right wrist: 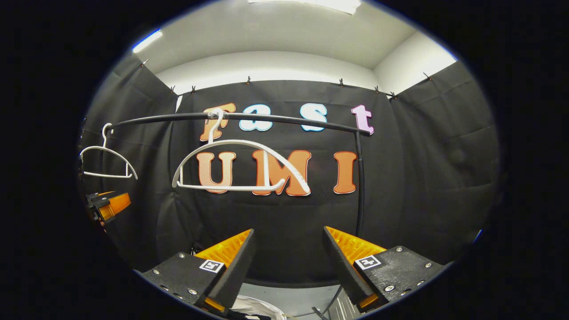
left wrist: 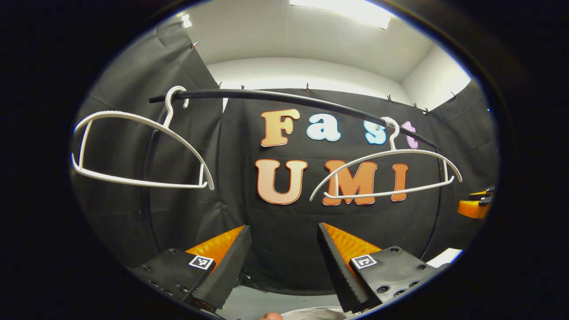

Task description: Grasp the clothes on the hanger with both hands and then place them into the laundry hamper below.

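Note:
Two white plastic hangers hang bare on a black rail [left wrist: 289, 97]. In the left gripper view one hanger [left wrist: 142, 151] is up left and the other [left wrist: 386, 173] up right. My left gripper [left wrist: 283, 253] stands open below them with nothing between its fingers. In the right gripper view the nearer hanger [right wrist: 242, 166] hangs ahead and the farther one [right wrist: 106, 160] at the left. My right gripper [right wrist: 288, 255] is open and holds nothing. A bit of pale fabric [right wrist: 258, 309] lies low between its fingers; what it lies in is hidden.
The rail bends down into a black post [right wrist: 360, 186] on the right. Black cloth walls close the booth on three sides. The other gripper shows at the edge of each view, the right gripper [left wrist: 475, 205] and the left gripper [right wrist: 109, 205]. Grey floor [left wrist: 266, 302] lies below.

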